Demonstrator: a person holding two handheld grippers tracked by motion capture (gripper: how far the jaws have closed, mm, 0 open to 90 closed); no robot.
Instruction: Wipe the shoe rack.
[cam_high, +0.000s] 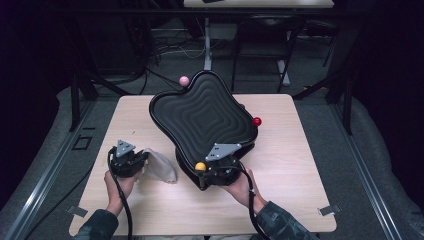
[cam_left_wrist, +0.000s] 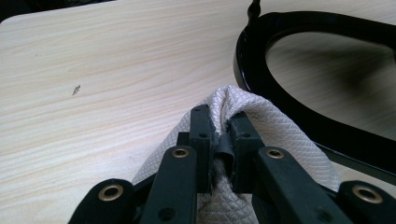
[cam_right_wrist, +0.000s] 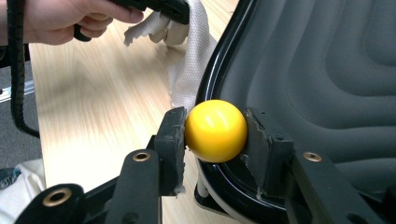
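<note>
- My right gripper (cam_right_wrist: 215, 133) is clamped on the yellow ball knob (cam_right_wrist: 215, 130); both pads press its sides, one on each flank.
- The yellow knob sits at the near corner of the black wavy tray (cam_high: 200, 117), at its rim; in the high view it shows just under my gripper's grey plate.
- The tray is a black, ridged, four-lobed top with concentric ripples, tilted on a black base (cam_high: 187, 170) that stands on the wooden table (cam_high: 290, 165).
- Two more knobs sit on the tray's rim: a pink ball knob (cam_high: 184, 80) at the far corner and a red ball knob (cam_high: 256, 121) at the right corner.
- My left gripper (cam_left_wrist: 218, 122) is closed on a fold of white quilted cloth (cam_left_wrist: 280, 135); the fabric bunches up between the jaws.
- The cloth lies on the table just left of the tray's base, its free end draping toward the base.
- In the right gripper view, my left hand (cam_right_wrist: 60, 21) and the cloth hang beside the tray's rim.
- I cannot tell whether the cloth touches the tray.
</note>
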